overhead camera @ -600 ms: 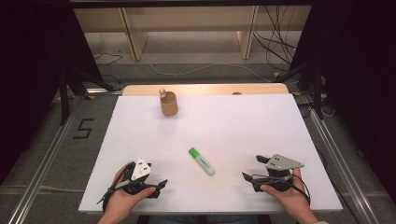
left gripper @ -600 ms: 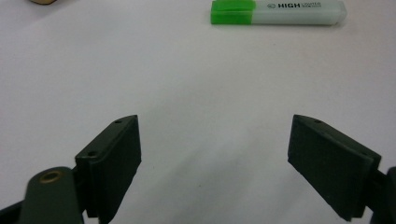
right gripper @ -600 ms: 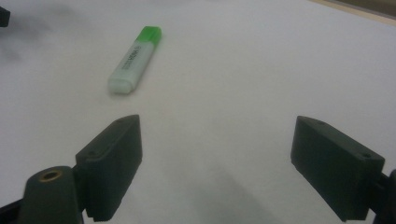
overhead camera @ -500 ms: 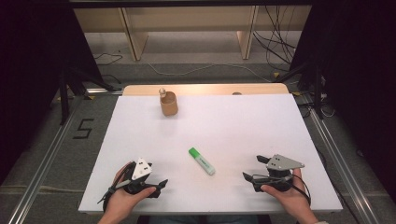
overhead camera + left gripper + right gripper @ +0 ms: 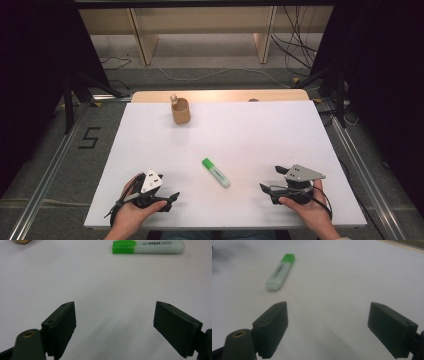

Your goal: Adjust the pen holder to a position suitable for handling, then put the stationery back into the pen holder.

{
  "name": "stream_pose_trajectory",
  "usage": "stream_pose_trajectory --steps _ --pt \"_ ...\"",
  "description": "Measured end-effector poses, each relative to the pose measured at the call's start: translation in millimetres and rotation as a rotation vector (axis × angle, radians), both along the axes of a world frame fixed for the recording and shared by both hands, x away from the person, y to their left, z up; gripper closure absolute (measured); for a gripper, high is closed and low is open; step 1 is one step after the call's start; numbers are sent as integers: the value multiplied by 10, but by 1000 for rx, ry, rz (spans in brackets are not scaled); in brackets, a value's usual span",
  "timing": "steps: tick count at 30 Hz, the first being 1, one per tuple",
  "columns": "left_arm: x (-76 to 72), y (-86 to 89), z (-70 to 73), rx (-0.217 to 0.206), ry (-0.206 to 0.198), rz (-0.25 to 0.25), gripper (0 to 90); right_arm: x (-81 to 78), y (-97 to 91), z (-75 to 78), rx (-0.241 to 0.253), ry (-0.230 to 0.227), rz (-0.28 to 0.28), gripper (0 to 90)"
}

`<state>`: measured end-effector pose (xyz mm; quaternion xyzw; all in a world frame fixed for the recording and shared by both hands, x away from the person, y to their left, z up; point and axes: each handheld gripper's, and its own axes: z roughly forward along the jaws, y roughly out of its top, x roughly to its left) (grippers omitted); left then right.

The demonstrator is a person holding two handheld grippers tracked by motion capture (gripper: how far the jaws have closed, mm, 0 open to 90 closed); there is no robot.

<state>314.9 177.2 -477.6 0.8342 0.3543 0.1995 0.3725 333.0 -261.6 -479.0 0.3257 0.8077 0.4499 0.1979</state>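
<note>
From above I see my left gripper [image 5: 169,198] and right gripper [image 5: 268,184] low over the white table [image 5: 250,135], near its front edge, each in a hand. The highlighter [image 5: 216,172] lies flat between them, touching neither, green cap pointing away. A wooden cup [image 5: 180,110] stands near the far edge.

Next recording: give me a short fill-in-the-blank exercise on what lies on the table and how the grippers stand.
1. The highlighter has a cap coloured ____.
2. The highlighter lies ____ the left gripper and the right gripper.
3. The jaws of both grippers stand ____, with nothing in them.
4. The wooden cup stands near the table's ____ edge.

Missing words: green; between; open; far
</note>
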Motion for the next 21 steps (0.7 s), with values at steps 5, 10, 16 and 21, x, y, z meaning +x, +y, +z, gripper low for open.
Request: stream_pose_trajectory --steps 5,10,16,21 --pt "9 -21 -5 5 0 -2 183 -16 -27 8 1 -3 -6 173" --pt "26 -21 -3 -16 -4 14 235 -16 -31 7 4 -4 -8 174" --pt "56 -74 22 -52 -35 -15 596 -25 -21 6 1 -4 -6 174" --pt "96 -304 116 -57 -72 -63 869 -23 -24 0 0 -2 -1 173"
